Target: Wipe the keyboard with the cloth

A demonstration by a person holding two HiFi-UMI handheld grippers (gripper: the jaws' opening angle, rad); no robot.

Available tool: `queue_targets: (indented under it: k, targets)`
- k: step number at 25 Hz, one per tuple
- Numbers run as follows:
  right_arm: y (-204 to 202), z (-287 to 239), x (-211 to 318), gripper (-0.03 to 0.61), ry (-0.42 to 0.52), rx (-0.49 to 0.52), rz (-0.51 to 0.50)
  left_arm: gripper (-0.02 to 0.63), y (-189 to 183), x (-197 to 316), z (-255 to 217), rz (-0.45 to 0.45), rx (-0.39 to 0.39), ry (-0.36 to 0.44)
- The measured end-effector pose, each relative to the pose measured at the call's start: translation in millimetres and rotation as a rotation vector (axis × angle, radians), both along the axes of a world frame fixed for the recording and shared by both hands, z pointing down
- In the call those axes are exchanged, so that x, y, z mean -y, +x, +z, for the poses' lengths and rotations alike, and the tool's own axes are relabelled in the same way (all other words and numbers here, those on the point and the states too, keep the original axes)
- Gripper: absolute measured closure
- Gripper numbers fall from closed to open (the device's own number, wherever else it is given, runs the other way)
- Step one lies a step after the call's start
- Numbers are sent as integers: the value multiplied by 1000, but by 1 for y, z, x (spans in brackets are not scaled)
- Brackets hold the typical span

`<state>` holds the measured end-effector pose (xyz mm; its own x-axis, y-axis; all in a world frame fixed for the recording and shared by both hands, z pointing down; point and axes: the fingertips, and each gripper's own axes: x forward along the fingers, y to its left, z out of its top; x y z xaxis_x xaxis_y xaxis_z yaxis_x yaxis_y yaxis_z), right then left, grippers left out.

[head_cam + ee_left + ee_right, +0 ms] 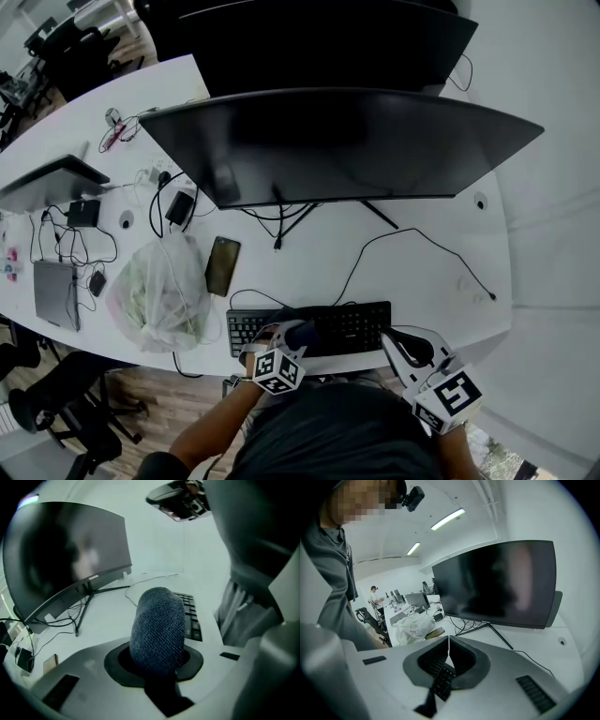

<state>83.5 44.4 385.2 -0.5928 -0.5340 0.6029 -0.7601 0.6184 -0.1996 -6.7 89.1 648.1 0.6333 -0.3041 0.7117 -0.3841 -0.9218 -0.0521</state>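
- The left gripper (281,349) is held low at the near edge of the desk (441,272), pointing away over the left half of the keyboard (352,328). Its jaws are clamped on a blue knit cloth (157,627), which bulges out past them above the keys.
- The right gripper (401,345) sits just beside the keyboard's right end, angled far-left. Its jaws are pressed together with nothing between them (449,649).
- The keyboard runs along the near desk edge. Bare desk lies to its right and beyond it, crossed by a thin cable (412,234). To its left a bag (159,295) and a phone (222,265) stand near.
- Count: two grippers, one cloth, one keyboard, one bag, one phone and three monitors, the largest (347,145) far of the keyboard.
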Motion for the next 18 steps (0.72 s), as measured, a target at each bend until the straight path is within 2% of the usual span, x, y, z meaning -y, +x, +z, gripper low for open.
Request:
queue_targets:
  k: [2,5,7,11,14,16,18]
  targets:
    - [-2,5,-1,568,-4,0,-7,529,-3,25,1,-58,-5,-15]
    - [-3,10,-1,568,-12,5,-14,528,0,16,11,-80,3,-30]
    - [0,12,2,568,-18,5,-12,529,5,-4,12,-51,11,-18]
    - [7,16,4,568,-38,0,5,525,18,-49,9,80,9,-85]
    - [6,18,6,568,-44,3,-5,525,22,-45,6,150,18,-68]
    - [4,18,9,569,-45,6,-11,525,20,-16,0,108,8,-18]
    - [2,20,11,568,-49,9,-13,525,13,14,-2,24,-1,-4]
